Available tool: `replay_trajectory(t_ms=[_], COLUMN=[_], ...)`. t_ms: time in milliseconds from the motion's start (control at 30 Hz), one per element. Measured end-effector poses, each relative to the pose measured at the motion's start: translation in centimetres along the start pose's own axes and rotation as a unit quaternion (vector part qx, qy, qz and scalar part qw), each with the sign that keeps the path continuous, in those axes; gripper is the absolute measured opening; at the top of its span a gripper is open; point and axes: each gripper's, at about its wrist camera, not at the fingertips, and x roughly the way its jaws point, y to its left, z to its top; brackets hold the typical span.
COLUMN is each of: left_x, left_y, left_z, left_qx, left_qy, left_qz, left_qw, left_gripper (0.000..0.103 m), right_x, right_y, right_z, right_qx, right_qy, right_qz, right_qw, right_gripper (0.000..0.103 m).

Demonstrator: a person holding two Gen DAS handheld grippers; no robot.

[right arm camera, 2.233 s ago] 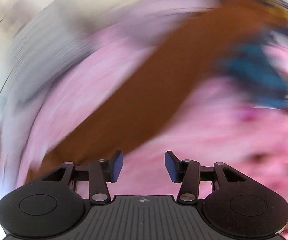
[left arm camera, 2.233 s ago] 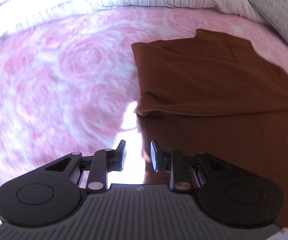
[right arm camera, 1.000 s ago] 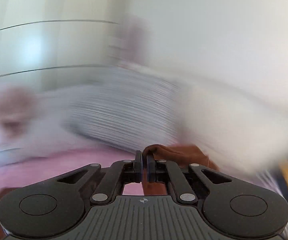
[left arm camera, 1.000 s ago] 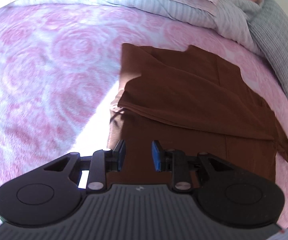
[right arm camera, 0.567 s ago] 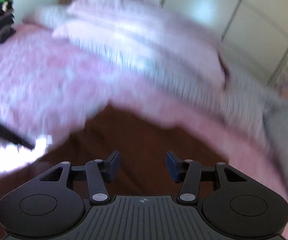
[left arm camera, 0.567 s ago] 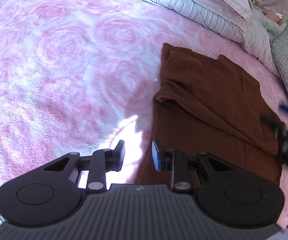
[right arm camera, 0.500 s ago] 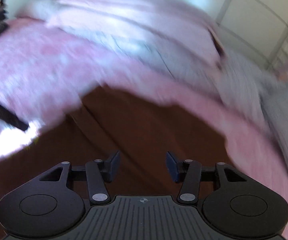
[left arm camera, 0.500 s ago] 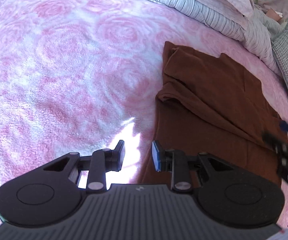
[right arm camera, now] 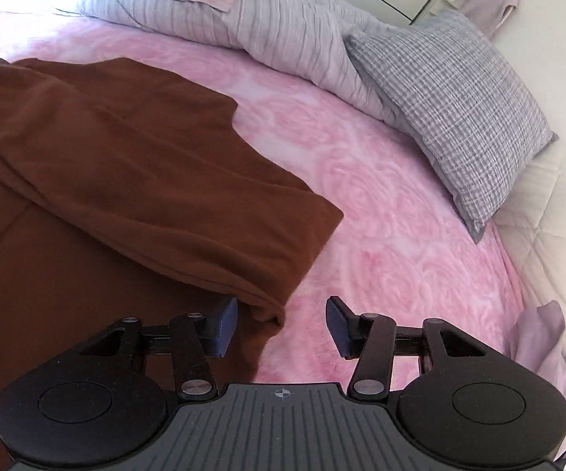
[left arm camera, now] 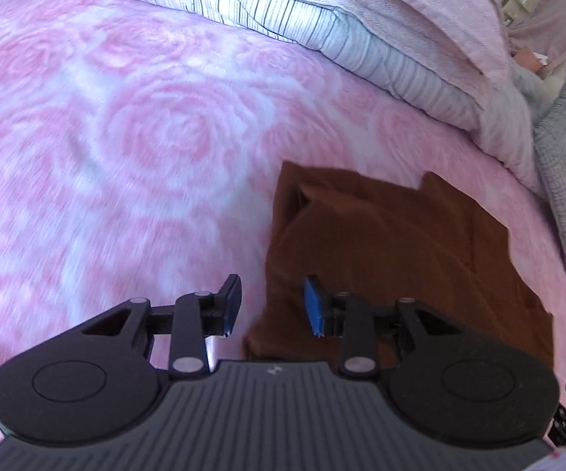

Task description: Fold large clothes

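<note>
Bed (left arm camera: 145,137), pink rose blanket; brown garment (right arm camera: 125,165) part-folded, 1 flap over. Left gripper (left arm camera: 271,302) fingers opening, right gripper (right arm camera: 281,324) fingers apart, both empty. Judged next: pinch near corners, fold again.

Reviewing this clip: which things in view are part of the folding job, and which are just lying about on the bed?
Part of the job:
- brown garment, partly folded on the pink rose blanket
- left gripper, jaws opening over the garment's edge, nothing pinched
- right gripper, open at its folded corner

Lying about:
- grey checked pillow
- striped bedding
</note>
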Motion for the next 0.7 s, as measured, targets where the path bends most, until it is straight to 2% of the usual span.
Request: replay_trajectory(t_ms=[67, 133, 167, 300, 367, 467, 533, 567, 633, 700], left_x=[0.8, 0.7, 0.4, -2.8, -4.1, -3.3, -0.7, -0.1, -0.5, -1.7], left_y=[-0.3, -0.5, -0.7, -1.9, -1.8, -1.5, -1.1, -0.8, -0.8, -0.8], left_z=[0.7, 0.9, 0.9, 0.8, 0.4, -1.0, -1.9, -2.2, -1.7, -1.0], left_qx=[-0.003, 0.006, 0.016, 0.05, 0.058, 0.101, 0.119, 0.119, 0.12, 0.106], left_qy=[0.002, -0.001, -0.005, -0.06, -0.073, -0.057, 0.003, 0.012, -0.001, -0.026], left_qz=[0.002, -0.004, -0.004, -0.019, -0.016, 0.032, 0.058, 0.061, 0.065, 0.052], left_qw=[1.0, 1.0, 0.9998, 0.9968, 0.9955, 0.9928, 0.9912, 0.9909, 0.9907, 0.9927], left_gripper=[0.027, 0.007, 0.002, 0.001, 0.001, 0.002, 0.004, 0.004, 0.007, 0.014], right_x=[0.4, 0.7, 0.7, 0.7, 0.6, 0.5, 1.0, 1.2, 1.1, 0.6], right_y=[-0.1, 0.1, 0.1, -0.5, -0.8, -0.9, -0.6, -0.4, -0.3, -0.8], right_z=[0.0, -0.2, -0.3, -0.5, -0.5, -0.7, -0.8, -0.8, -0.9, -0.8], right_qx=[-0.006, -0.014, -0.015, -0.001, 0.004, 0.005, -0.006, -0.018, -0.029, -0.021], right_qy=[-0.001, -0.001, 0.0, -0.005, -0.003, -0.004, 0.021, 0.036, 0.045, 0.046], right_qz=[-0.007, -0.014, -0.019, -0.018, -0.015, 0.001, 0.017, 0.017, 0.015, 0.024], right_qw=[1.0, 1.0, 1.0, 1.0, 1.0, 1.0, 1.0, 0.999, 0.998, 0.998], right_gripper=[0.047, 0.047, 0.046, 0.046, 0.046, 0.046, 0.046, 0.046, 0.046, 0.046])
